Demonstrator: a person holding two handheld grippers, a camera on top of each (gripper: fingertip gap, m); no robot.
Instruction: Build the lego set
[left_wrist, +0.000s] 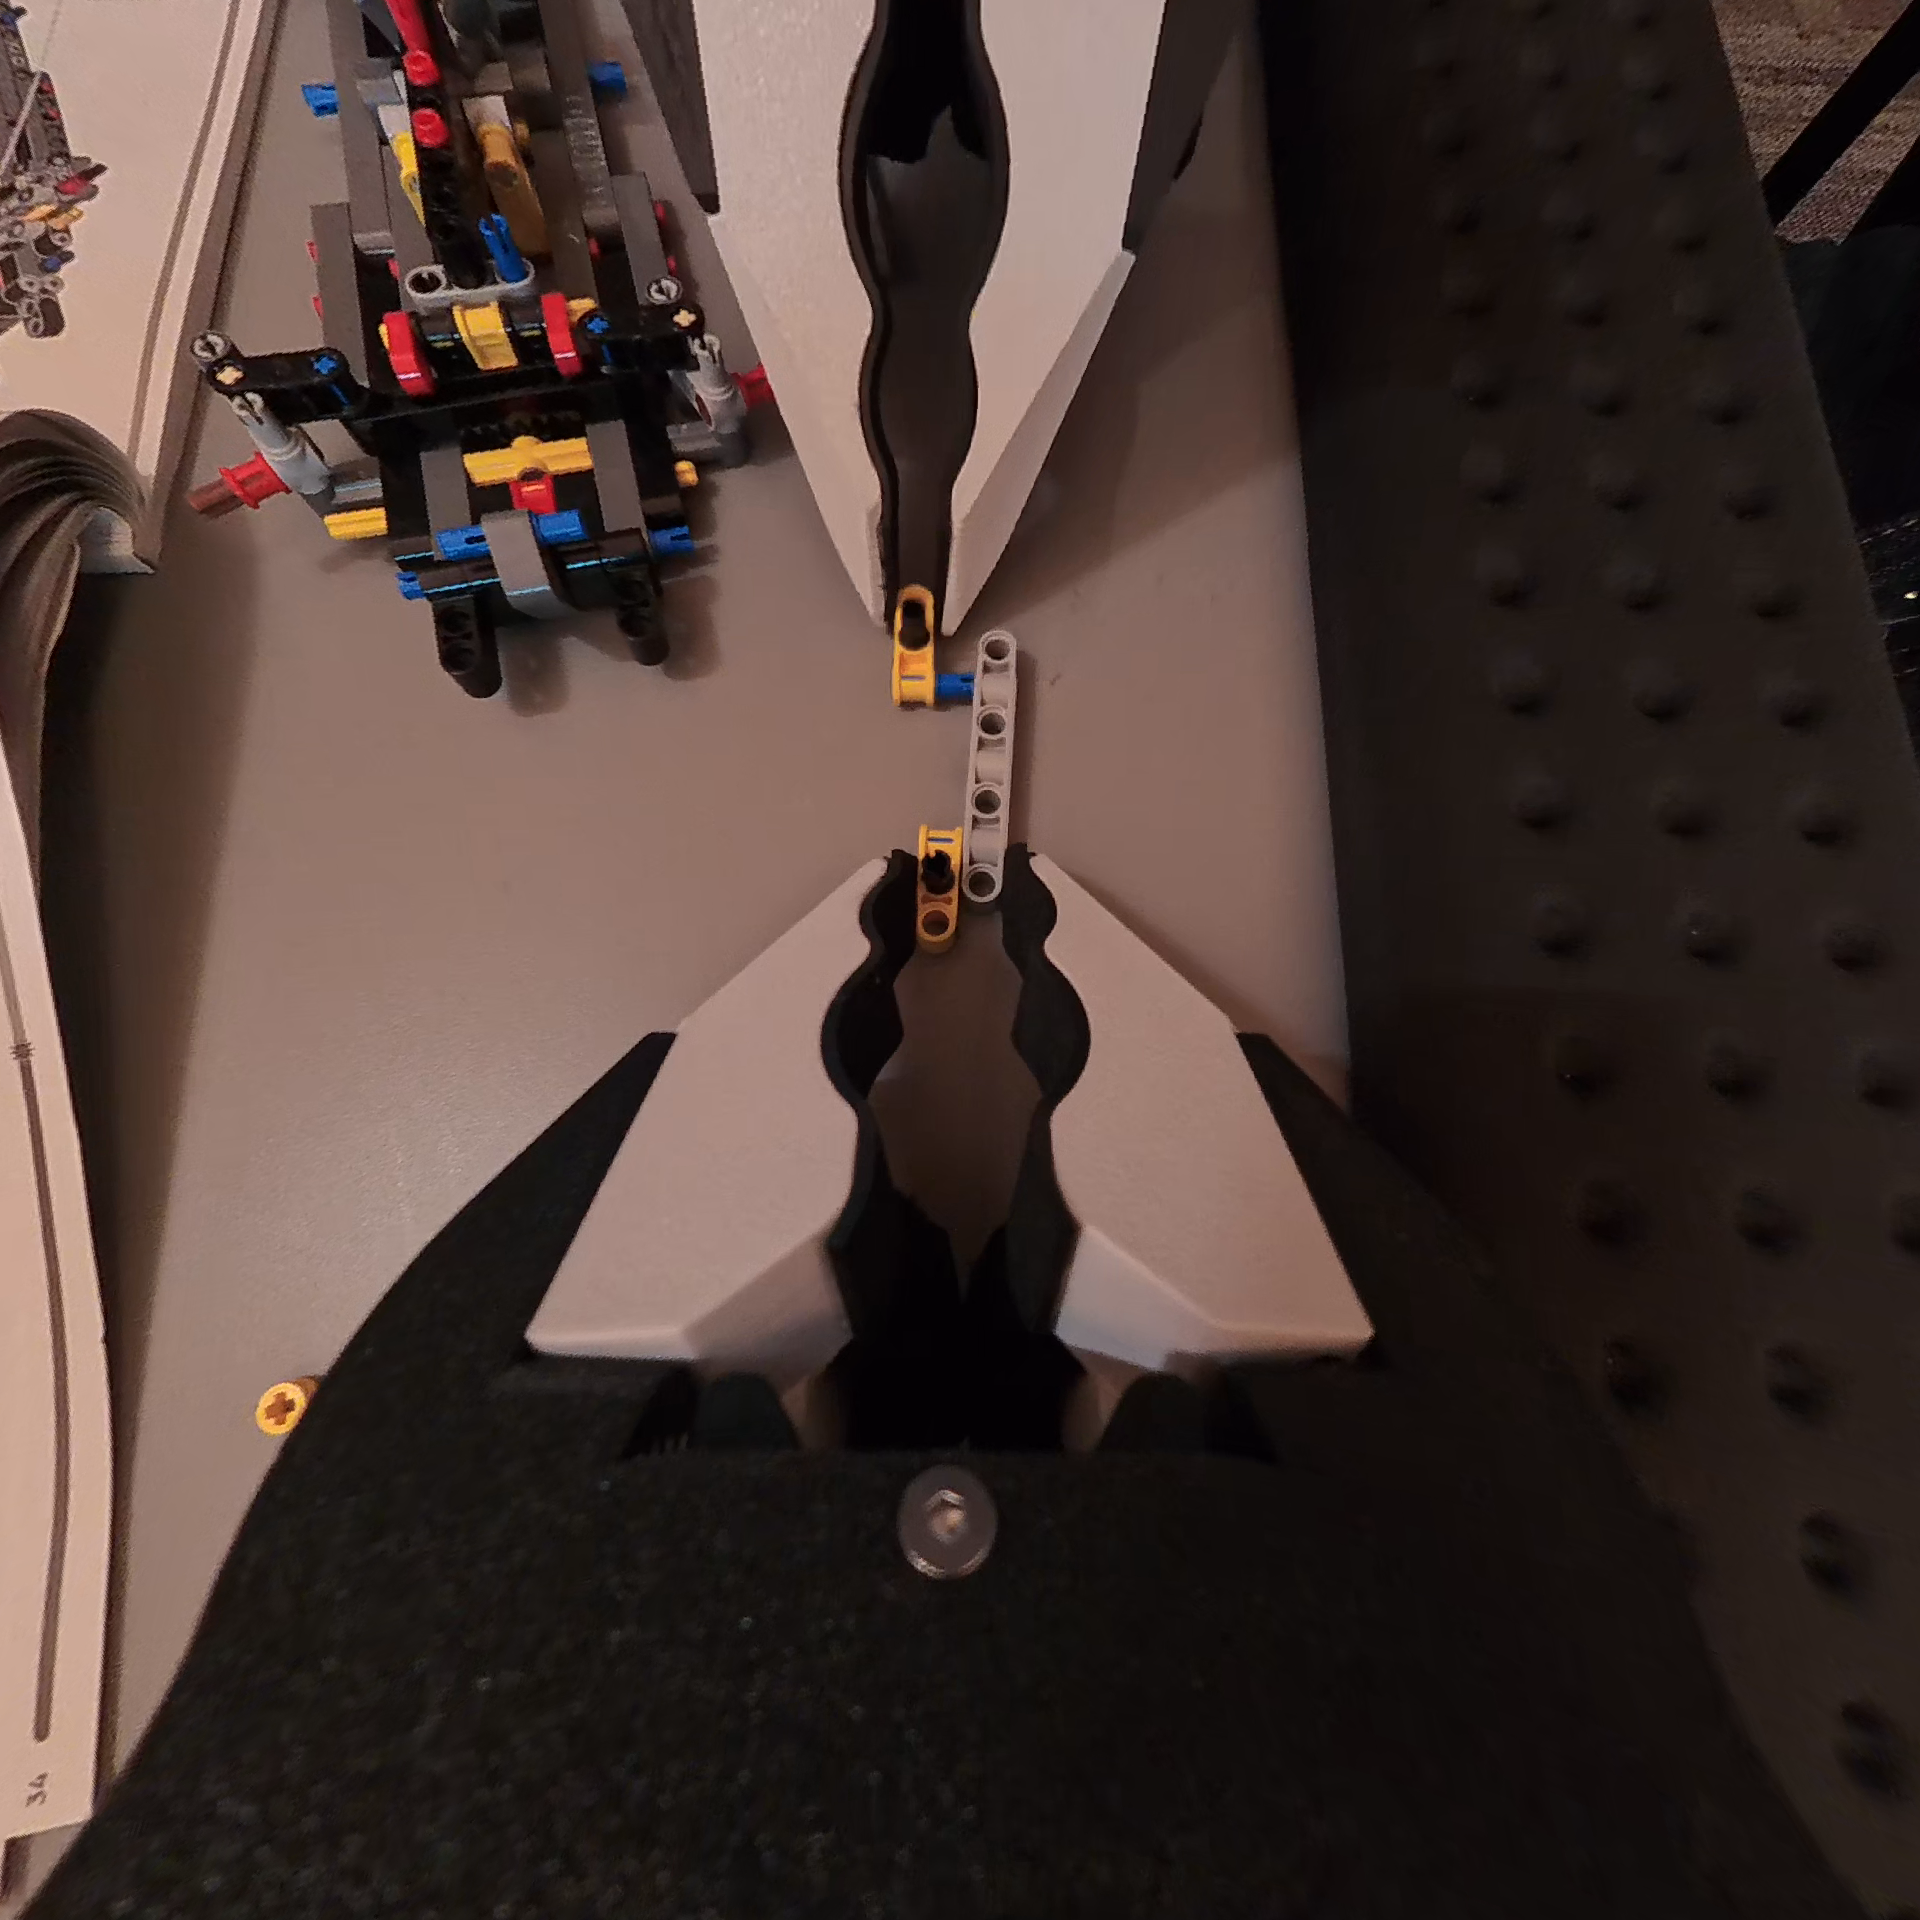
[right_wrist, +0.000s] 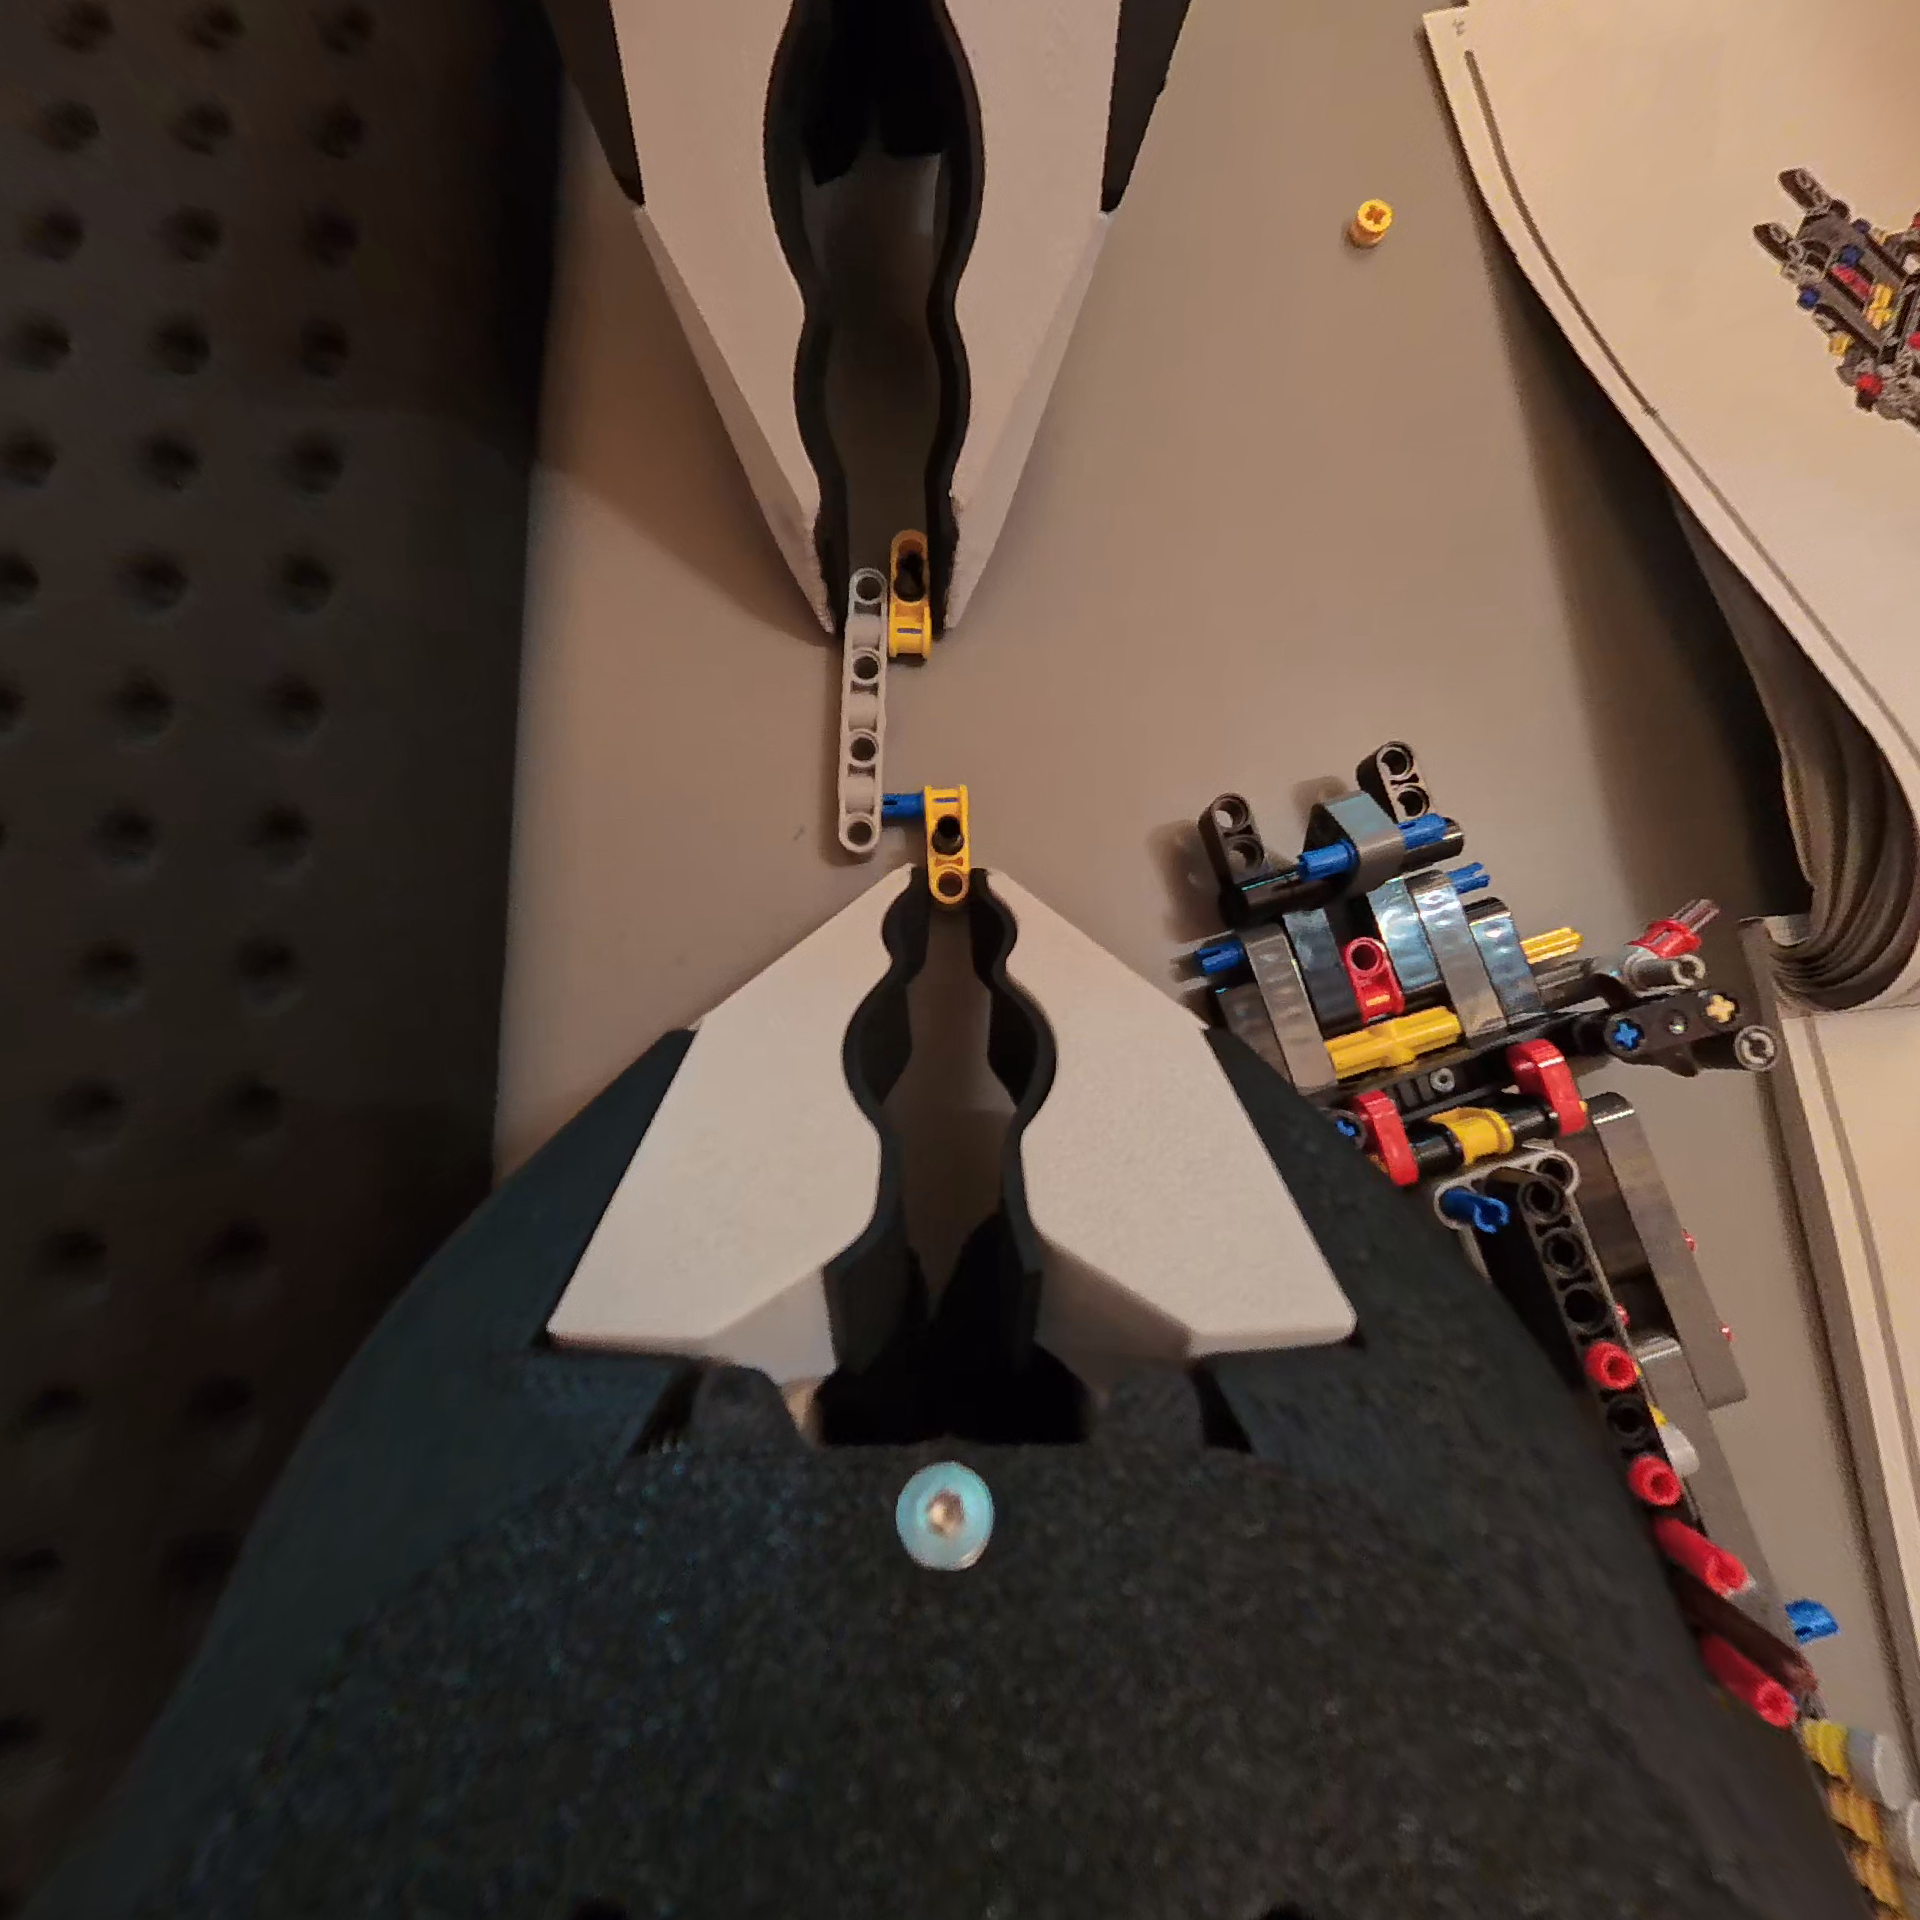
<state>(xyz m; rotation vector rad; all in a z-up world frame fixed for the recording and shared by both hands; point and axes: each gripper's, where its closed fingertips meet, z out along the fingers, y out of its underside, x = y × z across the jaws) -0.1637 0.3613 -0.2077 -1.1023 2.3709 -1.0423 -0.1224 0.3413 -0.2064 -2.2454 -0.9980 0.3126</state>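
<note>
My left gripper (left_wrist: 956, 868) is shut on one end of a light grey beam (left_wrist: 989, 764) with a yellow connector (left_wrist: 938, 888) joined beside it. It also shows at the top of the right wrist view (right_wrist: 894, 613). My right gripper (right_wrist: 945, 883) is shut on a second yellow connector (right_wrist: 945, 836) with a blue pin (right_wrist: 900, 800) sticking out sideways. The pin's tip touches the grey beam (right_wrist: 862, 717) near its free end. I cannot tell if it is in a hole. The right gripper (left_wrist: 920, 613) faces the left one, tip to tip.
The partly built black, grey, red, yellow and blue model (left_wrist: 499, 416) (right_wrist: 1455, 1039) lies on the grey table beside the grippers. An open instruction booklet (left_wrist: 62, 260) (right_wrist: 1662, 260) lies beyond it. A loose yellow bush (left_wrist: 281, 1408) (right_wrist: 1371, 221) sits near the booklet. A dark perforated mat (left_wrist: 1610, 727) (right_wrist: 208, 520) borders the other side. The grippers' ends are close to 5 cm from one another.
</note>
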